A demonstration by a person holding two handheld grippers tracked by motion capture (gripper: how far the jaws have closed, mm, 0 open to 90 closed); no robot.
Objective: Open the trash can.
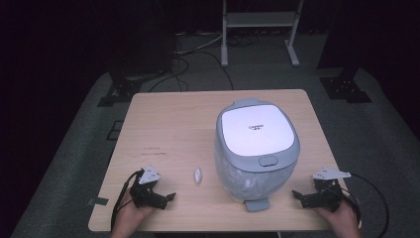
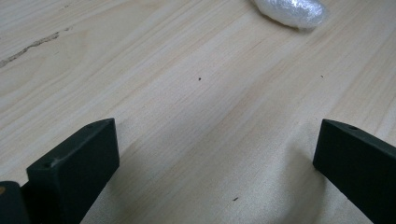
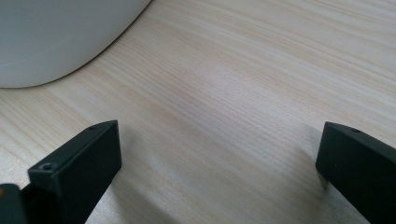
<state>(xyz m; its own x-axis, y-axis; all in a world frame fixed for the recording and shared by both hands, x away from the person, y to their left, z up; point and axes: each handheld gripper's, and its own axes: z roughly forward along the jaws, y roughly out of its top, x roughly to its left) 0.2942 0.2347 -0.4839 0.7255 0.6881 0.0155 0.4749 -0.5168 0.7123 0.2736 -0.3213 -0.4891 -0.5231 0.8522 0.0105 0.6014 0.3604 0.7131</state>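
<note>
While both grippers rest on table (image 1: 163, 119) | left gripper (image 1: 161, 198), right gripper (image 1: 303, 197) jaws spread, empty | left gripper view: wrapped lump (image 2: 290, 11); high view: lidded rice cooker (image 1: 256, 148)

Cut-off and unreadable bits
Rice cooker (image 3: 56, 37) cropped by frame edge; its lid lettering too small; wrapped white packet (image 2: 292, 11) cropped.

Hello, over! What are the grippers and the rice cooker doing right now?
Left gripper and right gripper open, empty, low at the table's near edge. Rice cooker between them, lid shut. Small white packet beside it.
</note>
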